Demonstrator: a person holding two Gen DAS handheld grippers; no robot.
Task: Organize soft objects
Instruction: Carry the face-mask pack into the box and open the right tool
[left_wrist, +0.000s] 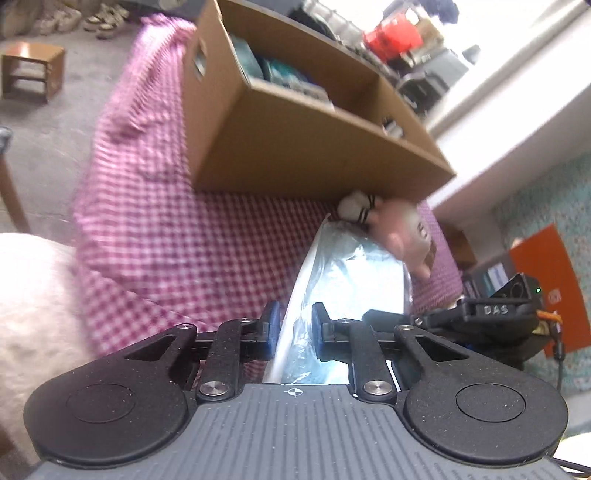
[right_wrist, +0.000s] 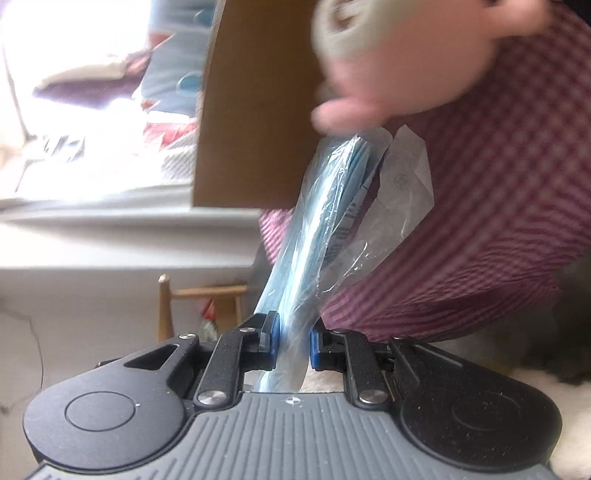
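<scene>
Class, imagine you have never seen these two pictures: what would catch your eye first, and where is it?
First, the blue item in a clear plastic bag, running up the middle of both views, with the left gripper and the right gripper each shut on it. Behind it stands an open cardboard box on the pink checked cloth, with a pink plush toy at the box's near corner.

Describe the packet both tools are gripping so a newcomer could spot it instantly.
Find the cardboard box on the pink checked cloth. In front of it, by a pink plush toy, is a flat clear plastic packet of light-blue fabric. It is the only shiny, crinkly item.
</scene>
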